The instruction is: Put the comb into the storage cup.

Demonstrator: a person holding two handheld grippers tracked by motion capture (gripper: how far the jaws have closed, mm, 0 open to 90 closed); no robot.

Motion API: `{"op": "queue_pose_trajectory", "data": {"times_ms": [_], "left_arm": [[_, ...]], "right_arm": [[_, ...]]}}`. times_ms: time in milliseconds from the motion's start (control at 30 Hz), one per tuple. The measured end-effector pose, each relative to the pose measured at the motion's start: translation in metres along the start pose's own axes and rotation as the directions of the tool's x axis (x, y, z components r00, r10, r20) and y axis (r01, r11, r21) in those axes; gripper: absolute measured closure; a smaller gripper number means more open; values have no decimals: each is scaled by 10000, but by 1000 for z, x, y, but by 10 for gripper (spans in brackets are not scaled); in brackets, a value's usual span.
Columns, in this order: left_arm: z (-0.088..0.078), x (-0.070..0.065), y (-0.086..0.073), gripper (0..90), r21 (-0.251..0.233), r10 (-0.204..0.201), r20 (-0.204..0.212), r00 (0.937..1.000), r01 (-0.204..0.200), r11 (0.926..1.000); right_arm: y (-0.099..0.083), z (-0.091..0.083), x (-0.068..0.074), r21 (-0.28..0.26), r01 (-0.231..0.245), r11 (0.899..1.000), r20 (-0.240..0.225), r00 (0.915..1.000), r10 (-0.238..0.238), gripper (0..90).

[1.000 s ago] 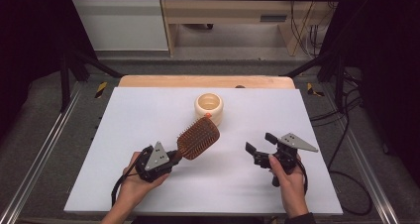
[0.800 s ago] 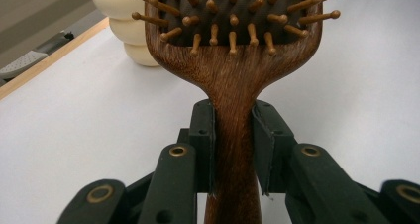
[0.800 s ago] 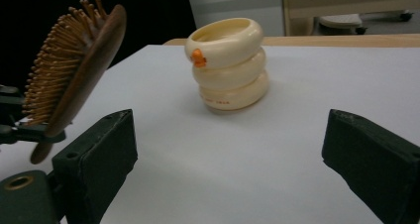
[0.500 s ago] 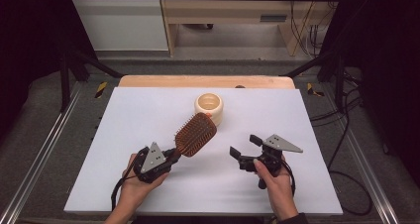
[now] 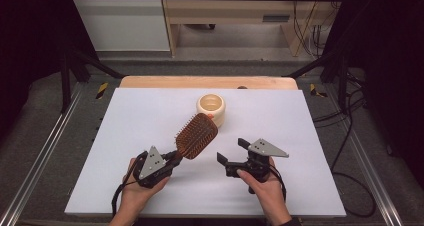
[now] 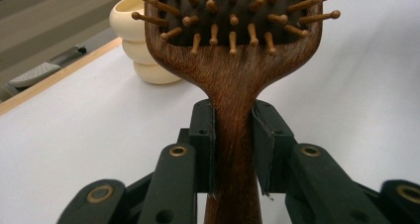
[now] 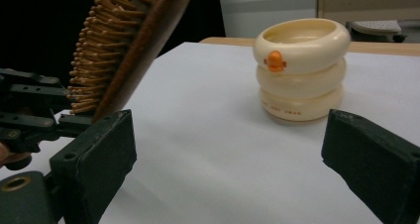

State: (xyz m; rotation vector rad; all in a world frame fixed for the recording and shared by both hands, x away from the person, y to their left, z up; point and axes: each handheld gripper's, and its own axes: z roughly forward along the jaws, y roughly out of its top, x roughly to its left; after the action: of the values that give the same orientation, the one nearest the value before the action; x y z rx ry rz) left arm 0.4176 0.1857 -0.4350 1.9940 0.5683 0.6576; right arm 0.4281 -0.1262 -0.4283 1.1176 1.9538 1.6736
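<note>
Behind hairbrush [image 5: 196, 135]: cream cup [image 5: 211, 109], upright, inside unseen.

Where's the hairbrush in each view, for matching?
High view: hairbrush at centre, handle clamped in the left gripper.
Left gripper view: centre, handle between the jaws.
Right gripper view: upper left, bristles facing left.
Shared landmark: cream ringed cup behind it.
</note>
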Motion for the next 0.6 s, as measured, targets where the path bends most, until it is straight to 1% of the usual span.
{"op": "queue_pose_trajectory", "data": {"times_ms": [100, 167, 300, 467, 600], "left_arm": [[0, -1, 0, 726, -21, -8, -17, 10000, 8, 10000], [0, -1, 0, 726, -30, 0, 49, 10000, 1, 10000], [1, -3, 1, 726, -72, 44, 97, 9999, -43, 10000], [2, -7, 2, 726, -81, 224, 134, 9997, -223, 9997], [4, -11, 3, 726, -78, 321, 193, 9993, -320, 9995]], "right_arm": [[2, 3, 8, 65, 155, 9999, -261, 9995, -153, 65], [4, 4, 12, 83, 216, 9997, -406, 9990, -212, 65], [5, 6, 20, 73, 165, 9998, -763, 9970, -159, 59], [5, 9, 26, 117, 178, 9998, -944, 9954, -166, 59], [5, 8, 28, 24, 79, 10000, -1089, 9940, -76, 61]]}}
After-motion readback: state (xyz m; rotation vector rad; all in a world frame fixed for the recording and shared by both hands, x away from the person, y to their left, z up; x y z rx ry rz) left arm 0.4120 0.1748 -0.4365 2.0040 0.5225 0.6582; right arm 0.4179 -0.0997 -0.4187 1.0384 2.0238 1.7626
